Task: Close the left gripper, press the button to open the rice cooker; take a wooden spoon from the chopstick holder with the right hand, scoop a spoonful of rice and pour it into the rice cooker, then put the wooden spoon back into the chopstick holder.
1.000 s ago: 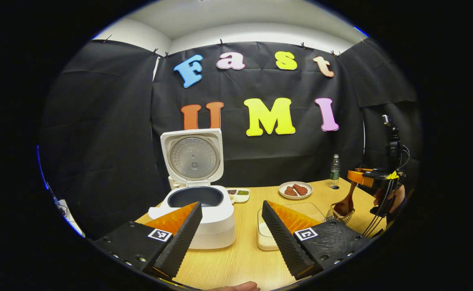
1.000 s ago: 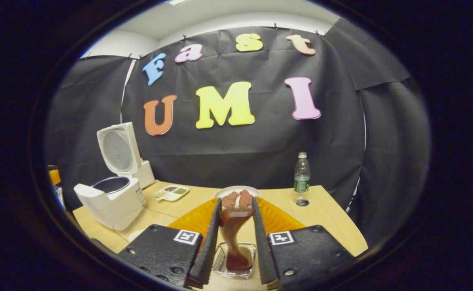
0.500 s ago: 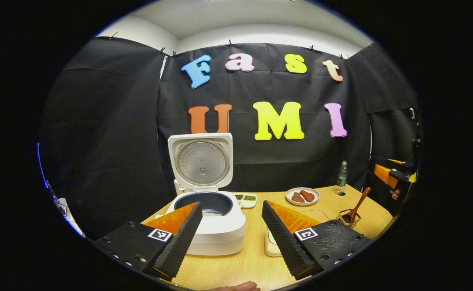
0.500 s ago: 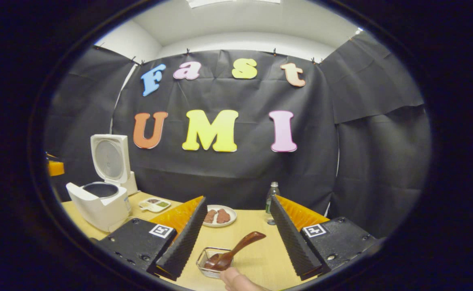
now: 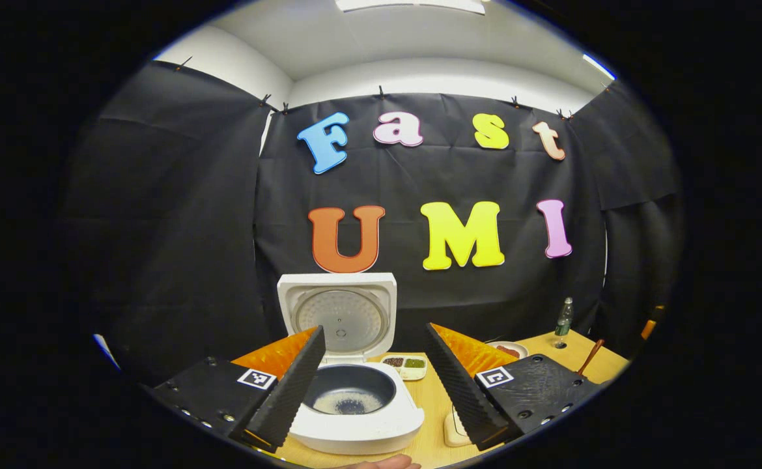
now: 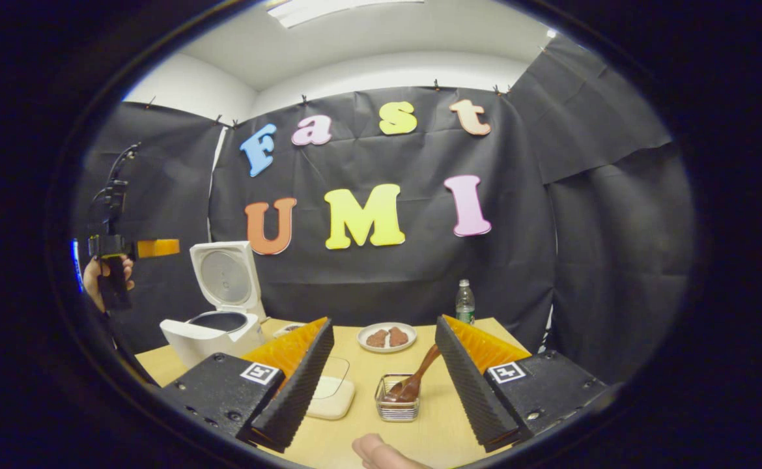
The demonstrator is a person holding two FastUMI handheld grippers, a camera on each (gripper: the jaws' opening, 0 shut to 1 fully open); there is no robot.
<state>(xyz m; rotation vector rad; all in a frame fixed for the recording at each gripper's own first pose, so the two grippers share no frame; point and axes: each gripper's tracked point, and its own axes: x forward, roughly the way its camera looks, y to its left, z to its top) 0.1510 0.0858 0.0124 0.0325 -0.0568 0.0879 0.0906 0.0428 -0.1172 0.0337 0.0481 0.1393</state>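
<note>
The wooden spoon [image 6: 413,380] sits bowl-down in the chopstick holder [image 6: 396,405], handle leaning up and to the right, and the holder stands on the worktop [image 6: 443,417] just in front of my right gripper [image 6: 384,384]. To me the job looks basically done: rice cooker [image 5: 355,397] lid up, and what I think is a bit of rice in the bottom of the pot, though the fisheye makes that hard to call.

What worries me from here: that spoon leans pretty far over a small, light-looking wire holder. If I swing the right gripper forward or sideways carelessly, a finger could clip the handle and tip the whole thing. Same on the left side, since the left gripper [image 5: 374,384] hangs right over the open cooker, so dropping it could knock the rim or bump the raised lid.

Pose-wise, the right fingers are spread wide with nothing between them, pulled back and above the holder, aimed level across the worktop. The left fingers are also spread and empty, the cooker's pot sitting between them from that camera's angle. In the right gripper view I can see the hand [image 6: 104,277] holding the left gripper up high, off to the left of the cooker.
</note>
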